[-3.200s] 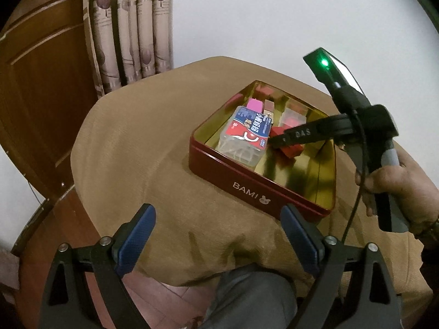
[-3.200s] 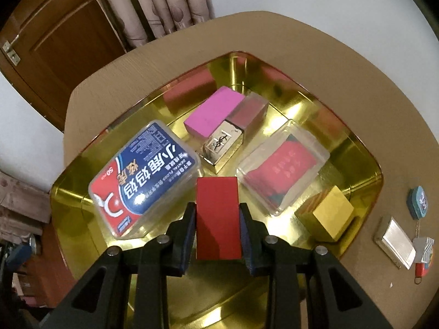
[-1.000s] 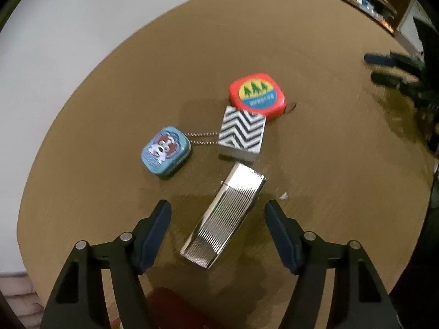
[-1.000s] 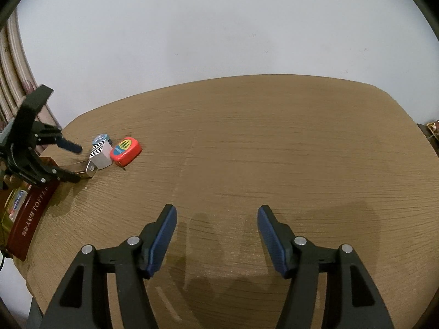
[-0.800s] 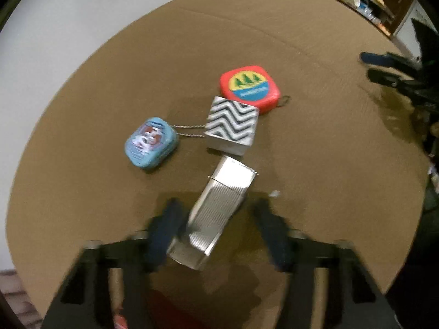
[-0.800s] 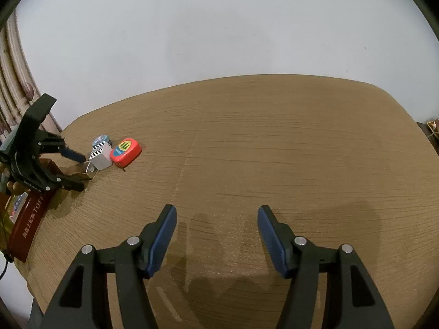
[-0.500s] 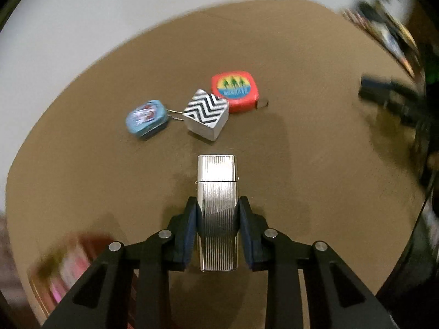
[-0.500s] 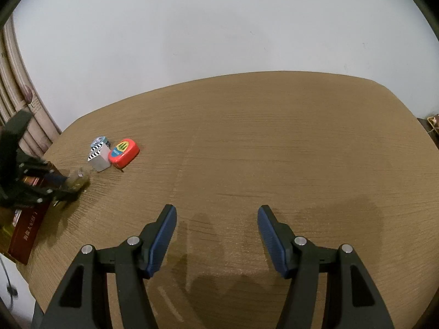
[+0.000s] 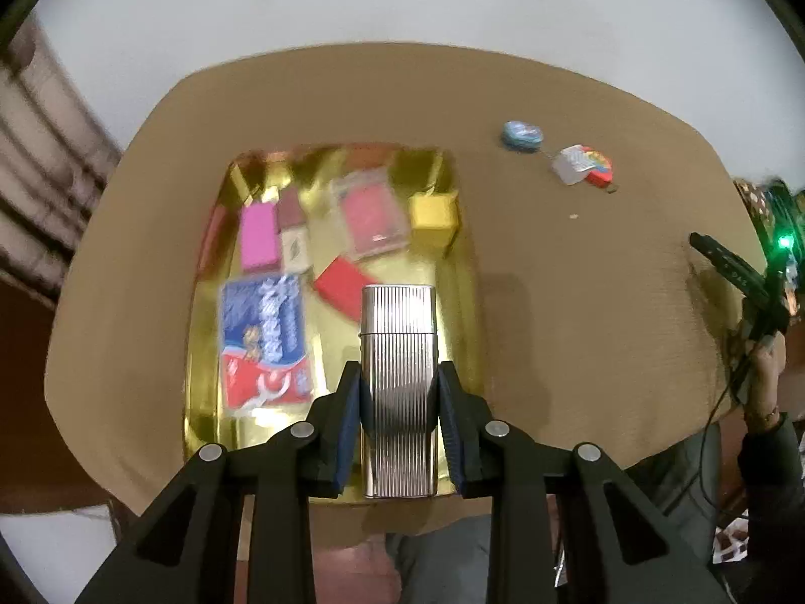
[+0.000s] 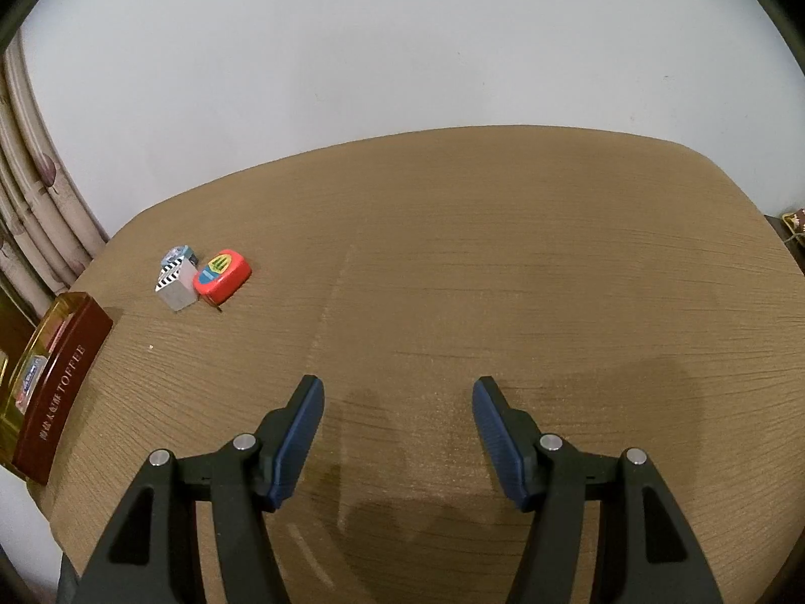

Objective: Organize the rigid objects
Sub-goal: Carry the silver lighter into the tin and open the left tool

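Left wrist view: seven items fill your gold-lined rectangular tin (image 9: 455, 231); your left tool (image 9: 399, 418) clenches one ribbed silver metal lighter (image 9: 398, 377). Your right tool (image 10: 397, 433) gapes empty.

Only one word reads clearly: "TOFFEE", in pale letters along the dark red side wall of the gold-lined metal tin (image 10: 60, 392), following some small characters too tiny to make out. Other printing is blurred.

Dim indoor light, strong fisheye bending at dark edges, motion blur and glare across shiny gold rectangular tin (image 9: 455, 272), soft shadows on tan tablecloth (image 10: 503, 261).
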The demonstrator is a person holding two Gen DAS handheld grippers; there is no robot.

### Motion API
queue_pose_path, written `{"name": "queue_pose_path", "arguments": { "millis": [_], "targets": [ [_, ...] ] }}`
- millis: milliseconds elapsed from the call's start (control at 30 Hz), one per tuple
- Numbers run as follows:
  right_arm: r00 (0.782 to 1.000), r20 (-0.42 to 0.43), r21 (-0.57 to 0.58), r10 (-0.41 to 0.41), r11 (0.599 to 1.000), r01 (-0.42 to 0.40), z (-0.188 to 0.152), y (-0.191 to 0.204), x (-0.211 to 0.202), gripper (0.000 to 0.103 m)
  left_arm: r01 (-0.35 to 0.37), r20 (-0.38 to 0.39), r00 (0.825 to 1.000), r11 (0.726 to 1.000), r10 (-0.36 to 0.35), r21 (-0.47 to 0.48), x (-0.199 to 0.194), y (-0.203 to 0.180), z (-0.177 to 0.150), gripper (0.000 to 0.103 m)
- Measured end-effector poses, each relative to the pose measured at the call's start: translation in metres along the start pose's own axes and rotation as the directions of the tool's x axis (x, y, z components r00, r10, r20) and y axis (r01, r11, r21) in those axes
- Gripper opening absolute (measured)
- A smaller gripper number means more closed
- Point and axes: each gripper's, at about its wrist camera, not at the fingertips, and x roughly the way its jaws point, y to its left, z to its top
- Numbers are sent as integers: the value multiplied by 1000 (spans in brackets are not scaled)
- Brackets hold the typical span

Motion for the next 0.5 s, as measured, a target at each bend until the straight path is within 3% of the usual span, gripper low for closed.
{"name": "queue_pose_path", "arguments": {
  "millis": [133,233,367,400,500],
  "targets": [
    [1000,-8,-8,-5,1000,5,2,2,6,63,37,-46,998,997,-40,-62,18,18,-10,26],
    [1000,-10,-9,-6,1000,6,2,3,7,63,30,-81,996,997,-36,-65,33,19,-10,26],
    [1000,-13,-12,-11,1000,11,1,4,9,63,86,-67,994,995,-90,-49,43,12,-2,26],
    [1000,-13,-12,-13,1000,12,1,4,10,63,128,-79,988,991,-131,-41,49,10,1,26],
    [1000,-15,-14,-15,1000,15,1,5,11,63,131,-125,983,991,-135,-40,65,8,5,26]
  ]
}}
